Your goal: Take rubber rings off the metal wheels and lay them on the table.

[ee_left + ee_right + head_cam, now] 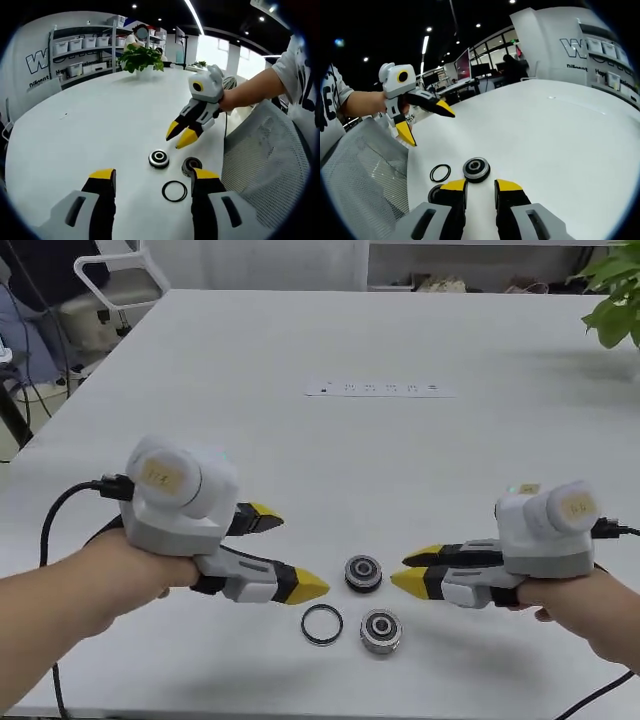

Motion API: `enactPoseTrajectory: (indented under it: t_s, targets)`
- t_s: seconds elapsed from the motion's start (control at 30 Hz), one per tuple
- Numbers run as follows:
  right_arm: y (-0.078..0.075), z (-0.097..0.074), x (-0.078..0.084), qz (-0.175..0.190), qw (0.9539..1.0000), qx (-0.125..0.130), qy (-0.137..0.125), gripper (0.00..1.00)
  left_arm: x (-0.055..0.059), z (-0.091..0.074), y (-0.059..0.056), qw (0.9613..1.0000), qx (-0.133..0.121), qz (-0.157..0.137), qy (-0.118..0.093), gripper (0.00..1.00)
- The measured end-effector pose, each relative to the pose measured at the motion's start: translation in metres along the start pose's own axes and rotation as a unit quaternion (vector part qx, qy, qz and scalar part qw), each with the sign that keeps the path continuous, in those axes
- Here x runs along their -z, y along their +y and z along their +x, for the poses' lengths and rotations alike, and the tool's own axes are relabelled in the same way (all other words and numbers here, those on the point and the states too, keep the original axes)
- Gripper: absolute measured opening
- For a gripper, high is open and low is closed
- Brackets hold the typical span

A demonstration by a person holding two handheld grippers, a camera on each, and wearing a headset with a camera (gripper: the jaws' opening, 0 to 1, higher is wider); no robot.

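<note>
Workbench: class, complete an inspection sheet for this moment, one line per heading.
Surface: white table, flat and clean.
Job's things: two metal wheels, far wheel and near wheel; one loose rubber ring lies flat beside the near wheel.
Clutter: white strip mid-table.
Grippers: left hand-held gripper wide open; right hand-held gripper narrowly open; both empty, flanking the far wheel.
Cables: black cable from the left one; second cable at the right.
Surroundings: chair, plant, shelves.
</note>
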State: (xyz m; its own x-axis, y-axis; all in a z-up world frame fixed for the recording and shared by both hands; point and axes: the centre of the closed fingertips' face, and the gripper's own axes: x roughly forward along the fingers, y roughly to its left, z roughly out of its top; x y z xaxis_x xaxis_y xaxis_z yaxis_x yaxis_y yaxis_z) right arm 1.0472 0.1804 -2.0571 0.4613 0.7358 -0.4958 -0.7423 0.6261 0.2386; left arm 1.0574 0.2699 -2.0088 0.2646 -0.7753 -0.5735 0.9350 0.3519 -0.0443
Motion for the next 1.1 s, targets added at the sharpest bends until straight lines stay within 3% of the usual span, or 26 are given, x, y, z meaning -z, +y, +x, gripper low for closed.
enactPoseTrajectory:
  t_s: [1.1]
  targets:
    - [0.006,0.007,0.011,-0.022,0.9994,-0.012,0.022,0.23,0.012,0.046,-0.013,0.9988,0.038,0.015,0.029,0.43]
